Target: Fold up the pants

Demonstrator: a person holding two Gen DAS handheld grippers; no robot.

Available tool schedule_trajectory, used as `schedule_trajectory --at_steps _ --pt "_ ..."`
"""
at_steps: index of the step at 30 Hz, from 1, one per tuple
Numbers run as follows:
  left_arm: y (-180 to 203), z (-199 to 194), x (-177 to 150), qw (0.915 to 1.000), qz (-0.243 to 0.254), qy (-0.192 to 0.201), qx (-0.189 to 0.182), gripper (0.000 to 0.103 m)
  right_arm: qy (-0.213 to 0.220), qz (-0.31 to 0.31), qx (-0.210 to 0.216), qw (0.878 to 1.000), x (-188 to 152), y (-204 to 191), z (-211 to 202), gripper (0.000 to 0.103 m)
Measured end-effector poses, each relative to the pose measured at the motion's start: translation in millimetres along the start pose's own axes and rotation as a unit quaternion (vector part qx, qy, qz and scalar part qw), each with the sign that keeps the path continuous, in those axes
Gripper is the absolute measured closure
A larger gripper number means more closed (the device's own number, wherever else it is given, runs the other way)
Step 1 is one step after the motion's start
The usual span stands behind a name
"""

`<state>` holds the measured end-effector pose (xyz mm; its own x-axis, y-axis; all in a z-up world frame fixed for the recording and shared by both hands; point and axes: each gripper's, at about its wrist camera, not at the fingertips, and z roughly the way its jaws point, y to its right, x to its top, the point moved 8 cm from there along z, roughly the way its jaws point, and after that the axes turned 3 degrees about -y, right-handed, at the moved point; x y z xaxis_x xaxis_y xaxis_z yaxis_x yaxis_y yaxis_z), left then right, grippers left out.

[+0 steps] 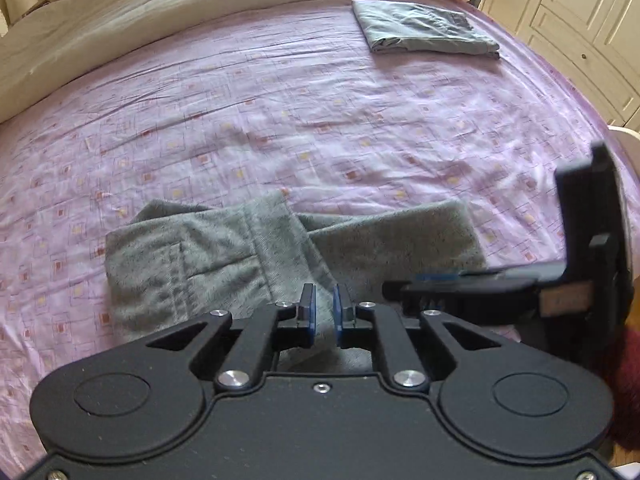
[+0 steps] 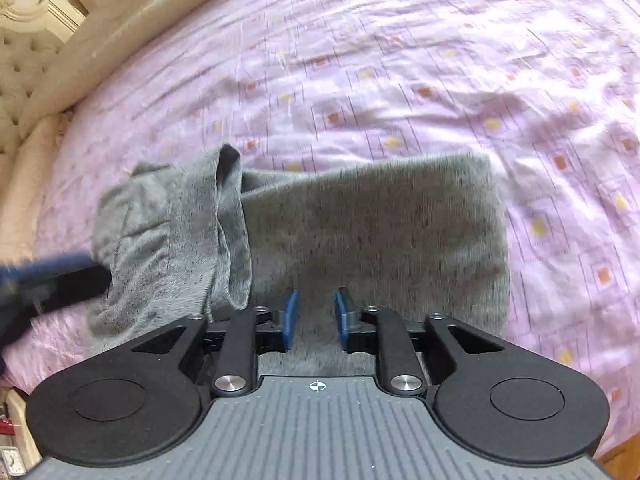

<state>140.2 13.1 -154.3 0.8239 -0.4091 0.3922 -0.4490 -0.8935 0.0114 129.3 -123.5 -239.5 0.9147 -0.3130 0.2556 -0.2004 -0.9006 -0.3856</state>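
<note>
Def a home bedroom imo. Big bed (image 1: 280, 120) w/ a pink-lilac sheet printed w/ little squares, cream duvet or pillow roll (image 1: 120, 12) along the far edge. Cream tufted headboard (image 2: 20, 64) w/ carved trim in the right wrist view, v. domestic. Panelled cream wardrobe doors (image 1: 580, 20) w/ a small knob beside the bed. Folded grey laundry (image 1: 424, 28) lying on the sheet + grey pants (image 2: 360, 220) spread near the edge, so laundry day at someone's house basically.
</note>
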Motion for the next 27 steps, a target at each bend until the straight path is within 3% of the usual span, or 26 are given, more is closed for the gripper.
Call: schedule_trajectory --at_steps 2,5,8,12,19,24,25,27 --pt "-15 4 -18 0.9995 -0.01 -0.013 0.026 0.085 0.011 0.009 0.026 1.0 10 -2 -1 0.061" --pt "-44 12 -49 0.9963 -0.043 -0.048 0.056 0.085 0.017 0.019 0.067 0.997 24 -12 4 0.053" --pt "-73 11 -80 0.9915 -0.079 -0.069 0.076 0.085 0.006 0.012 0.091 0.996 33 -26 18 0.051" --pt "-97 5 -111 0.9854 -0.114 -0.085 0.093 0.085 -0.037 -0.001 0.084 0.996 31 -39 48 0.049" --pt "-115 1 -135 0.9802 -0.151 -0.09 0.091 0.085 -0.073 -0.018 0.105 0.992 17 -69 60 0.047" --pt "-116 6 -134 0.9777 -0.164 -0.106 0.076 0.085 -0.055 -0.043 0.081 0.994 16 -84 49 0.08" --pt "-116 6 -134 0.9771 -0.167 -0.109 0.075 0.085 -0.051 -0.046 0.075 0.995 17 -85 46 0.091" --pt "-117 6 -133 0.9762 -0.174 -0.109 0.071 0.085 -0.046 -0.041 0.075 0.995 20 -85 37 0.094"
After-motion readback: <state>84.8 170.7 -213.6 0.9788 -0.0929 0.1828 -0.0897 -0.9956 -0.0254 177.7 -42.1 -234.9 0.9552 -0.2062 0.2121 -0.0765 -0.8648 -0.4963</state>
